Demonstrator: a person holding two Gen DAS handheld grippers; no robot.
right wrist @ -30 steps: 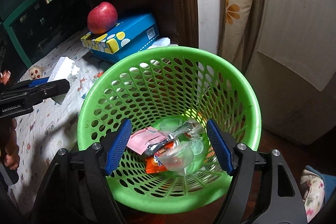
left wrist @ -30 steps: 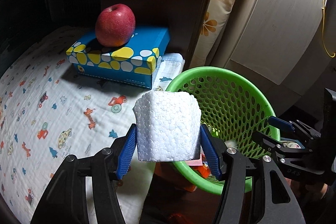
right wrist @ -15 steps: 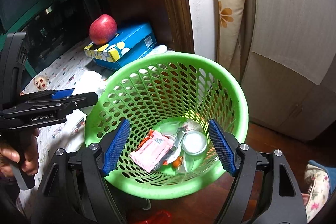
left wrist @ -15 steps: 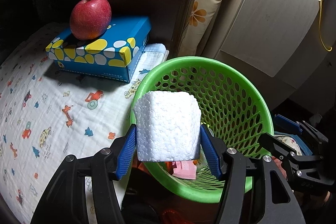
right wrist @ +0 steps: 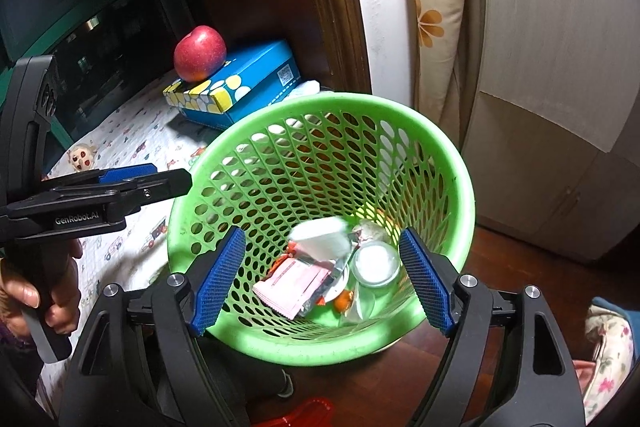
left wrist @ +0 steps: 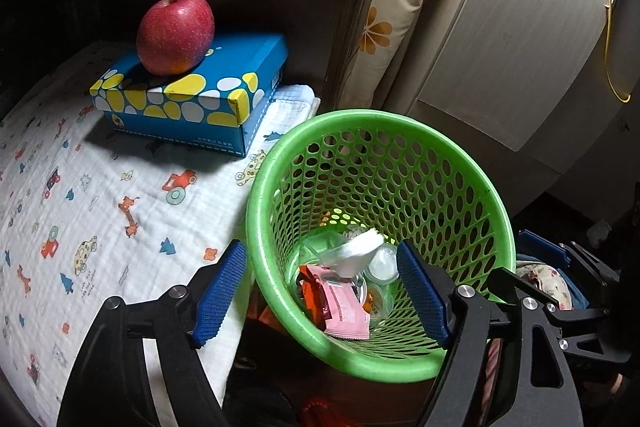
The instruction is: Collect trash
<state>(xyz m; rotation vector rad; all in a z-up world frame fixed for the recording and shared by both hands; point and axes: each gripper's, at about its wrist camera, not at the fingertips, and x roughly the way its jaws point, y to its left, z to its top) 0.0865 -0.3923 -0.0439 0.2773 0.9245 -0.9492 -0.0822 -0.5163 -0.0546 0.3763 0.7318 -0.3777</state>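
Note:
The green mesh basket (left wrist: 256,195) (right wrist: 460,163) stands tilted beside the cloth-covered surface. A white foam block (left wrist: 354,251) (right wrist: 320,237) lies inside it, blurred, on a pink wrapper (left wrist: 344,311) (right wrist: 288,285), an orange wrapper and clear cups (right wrist: 376,263). My left gripper (left wrist: 320,293) (right wrist: 160,181) hangs over the basket's left rim. Its jaws are opening, with nothing pressed between the pads. My right gripper (right wrist: 320,281) (left wrist: 536,267) hovers over the basket's near side. Its jaws are opening too and grip nothing.
A red apple (left wrist: 176,33) rests on a blue spotted box (left wrist: 192,99) on the patterned cloth (left wrist: 80,207). A floral cushion (left wrist: 400,7) and a pale cabinet (right wrist: 560,67) rise behind the basket. A small doll face (right wrist: 82,157) lies on the cloth. A hand (right wrist: 24,295) holds the left gripper's handle.
The left gripper's jaws have spread and let go of the white foam block, which has dropped into the basket. The right jaws have widened a little.

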